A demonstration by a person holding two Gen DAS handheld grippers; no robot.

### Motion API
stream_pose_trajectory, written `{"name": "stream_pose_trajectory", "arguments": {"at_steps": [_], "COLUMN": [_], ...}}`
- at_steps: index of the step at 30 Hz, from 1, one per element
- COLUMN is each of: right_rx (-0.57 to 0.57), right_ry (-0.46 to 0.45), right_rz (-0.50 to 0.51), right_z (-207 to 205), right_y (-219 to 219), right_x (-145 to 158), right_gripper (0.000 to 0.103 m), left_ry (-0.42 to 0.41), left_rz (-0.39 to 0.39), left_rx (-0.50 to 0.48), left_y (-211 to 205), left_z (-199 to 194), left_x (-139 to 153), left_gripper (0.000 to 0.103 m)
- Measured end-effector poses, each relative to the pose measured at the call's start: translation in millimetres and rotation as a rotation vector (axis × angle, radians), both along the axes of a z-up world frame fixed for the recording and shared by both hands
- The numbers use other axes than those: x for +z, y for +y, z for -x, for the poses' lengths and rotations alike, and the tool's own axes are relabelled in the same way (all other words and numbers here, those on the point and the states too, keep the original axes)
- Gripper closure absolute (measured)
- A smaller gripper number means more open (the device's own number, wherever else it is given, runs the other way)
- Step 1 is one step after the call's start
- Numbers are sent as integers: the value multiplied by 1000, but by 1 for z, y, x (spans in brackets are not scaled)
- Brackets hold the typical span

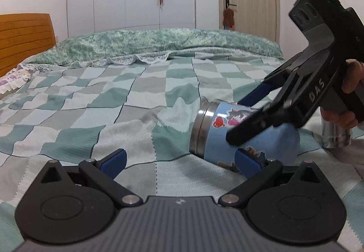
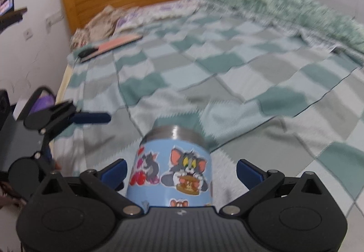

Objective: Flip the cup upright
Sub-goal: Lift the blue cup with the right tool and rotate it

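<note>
Our right gripper (image 2: 180,171) is spread wide, with the cup (image 2: 173,170) sitting between its two fingers but not pinched yet. The cup lies on its side on the bed (image 2: 227,83). Its long way points straight ahead of this gripper, metal rim far, closed bottom near. Our left gripper (image 1: 180,159) is spread too and holds nothing; the cup is ahead and off to its right side, just past one finger. So we think the right one should squeeze and tip the cup up. The blanket is soft and bumpy, so the cup may wobble. A shiny metal thing (image 1: 336,136) stands just behind our right gripper.
</note>
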State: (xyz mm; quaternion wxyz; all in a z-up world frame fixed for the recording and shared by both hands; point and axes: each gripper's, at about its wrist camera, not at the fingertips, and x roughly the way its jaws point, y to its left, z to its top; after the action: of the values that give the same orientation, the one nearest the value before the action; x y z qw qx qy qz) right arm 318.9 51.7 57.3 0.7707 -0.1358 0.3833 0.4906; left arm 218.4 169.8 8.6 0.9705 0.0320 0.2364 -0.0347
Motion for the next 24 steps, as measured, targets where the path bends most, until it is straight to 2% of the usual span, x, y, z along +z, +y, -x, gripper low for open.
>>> {"name": "stream_pose_trajectory", "arguments": {"at_steps": [2, 3, 7, 9, 17, 24], "right_rx": [10, 13, 3, -22, -108, -169], "right_ry": [40, 71, 155, 157, 144, 149], "right_rz": [10, 11, 60, 60, 26, -38], "right_z": [-3, -6, -10, -8, 15, 61], "right_y": [5, 7, 16, 17, 1, -24], "right_x": [-8, -11, -27, -28, -3, 29], "right_gripper": [11, 17, 19, 19, 20, 20], "left_ry": [18, 25, 43, 45, 11, -40], "left_rz": [-10, -14, -24, -20, -7, -2], "left_rx": [-1, 0, -5, 1, 4, -16], "left_y": [0, 1, 2, 4, 4, -7], "left_z": [-3, -3, -4, -2, 25, 66], "left_x": [-3, -4, -7, -7, 9, 35], "left_gripper": [0, 0, 0, 0, 0, 0]}}
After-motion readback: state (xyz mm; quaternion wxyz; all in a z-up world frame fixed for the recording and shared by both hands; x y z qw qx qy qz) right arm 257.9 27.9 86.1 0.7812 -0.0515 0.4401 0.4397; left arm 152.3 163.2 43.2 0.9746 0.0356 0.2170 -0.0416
